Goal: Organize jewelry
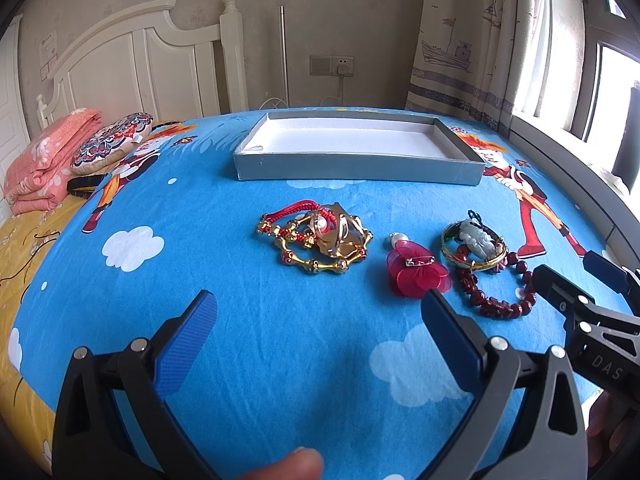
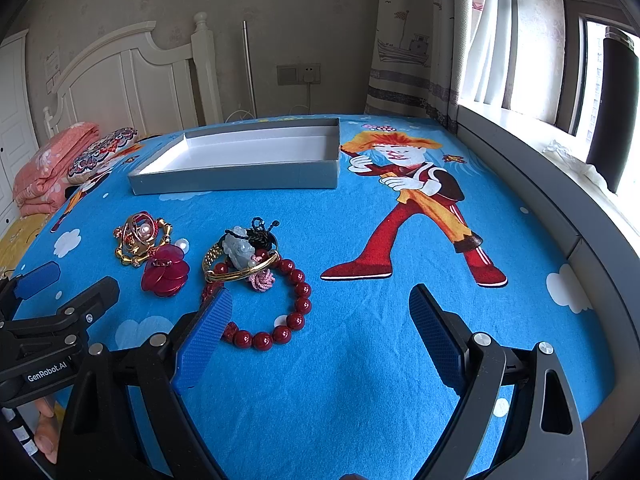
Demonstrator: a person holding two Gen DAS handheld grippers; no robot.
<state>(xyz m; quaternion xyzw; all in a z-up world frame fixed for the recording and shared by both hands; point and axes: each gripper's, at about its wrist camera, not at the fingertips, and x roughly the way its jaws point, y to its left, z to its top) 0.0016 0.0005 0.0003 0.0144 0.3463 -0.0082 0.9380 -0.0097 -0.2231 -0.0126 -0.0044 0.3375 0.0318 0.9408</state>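
Jewelry lies on a blue cartoon bedsheet [image 1: 200, 200]. A gold bamboo-link bracelet tangled with a red cord bracelet [image 1: 316, 240] sits at centre; the same pile [image 2: 140, 242] shows in the right wrist view. A red petal brooch [image 1: 416, 270] [image 2: 166, 274] lies beside it. Further right are a jade pendant on a gold bangle [image 1: 476, 244] [image 2: 240, 256] and a dark red bead bracelet [image 1: 500, 292] [image 2: 280, 316]. An empty grey tray [image 1: 360, 168] [image 2: 240, 178] stands behind. My left gripper [image 1: 316, 308] is open, short of the jewelry. My right gripper [image 2: 320, 308] is open, its left finger beside the bead bracelet.
Folded pink bedding [image 1: 48, 160] and a patterned cushion [image 1: 112, 144] lie at the far left by the white headboard [image 1: 132, 64]. A window ledge [image 2: 560, 184] and curtain [image 2: 408, 40] border the right side. A thumb [image 1: 288, 464] shows at the bottom edge.
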